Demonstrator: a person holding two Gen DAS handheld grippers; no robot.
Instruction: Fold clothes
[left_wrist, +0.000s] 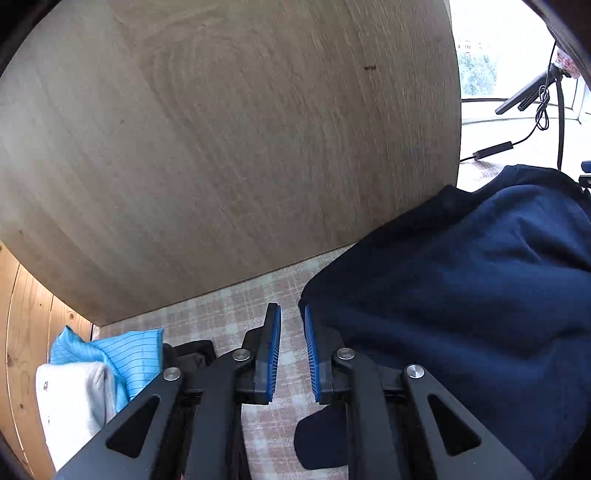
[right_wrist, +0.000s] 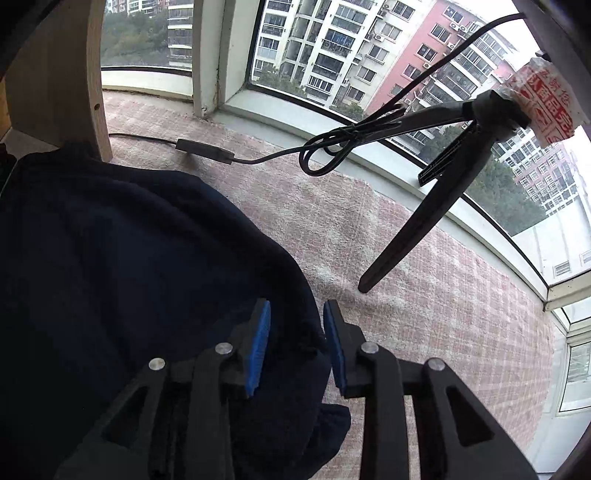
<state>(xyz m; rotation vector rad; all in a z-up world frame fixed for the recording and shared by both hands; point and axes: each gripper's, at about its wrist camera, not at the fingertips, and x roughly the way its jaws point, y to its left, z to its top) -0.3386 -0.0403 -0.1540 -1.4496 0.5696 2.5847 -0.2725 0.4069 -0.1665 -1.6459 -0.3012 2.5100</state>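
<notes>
A dark navy garment (left_wrist: 461, 295) lies bunched on the pink checked cloth (left_wrist: 229, 310), filling the right half of the left wrist view. My left gripper (left_wrist: 291, 314) stands open just left of the garment's edge. Its right pad (left_wrist: 312, 362) is against the fabric, and only checked cloth shows in the gap. In the right wrist view the same navy garment (right_wrist: 129, 266) fills the left side. My right gripper (right_wrist: 297, 306) is open, and the garment's right edge lies between its blue pads (right_wrist: 258, 343).
A large wooden panel (left_wrist: 221, 147) stands upright close ahead of the left gripper. A light blue striped cloth (left_wrist: 125, 354) and a white folded cloth (left_wrist: 74, 398) lie at lower left. A black tripod (right_wrist: 436, 206) and a cable (right_wrist: 332, 151) stand by the window (right_wrist: 332, 55).
</notes>
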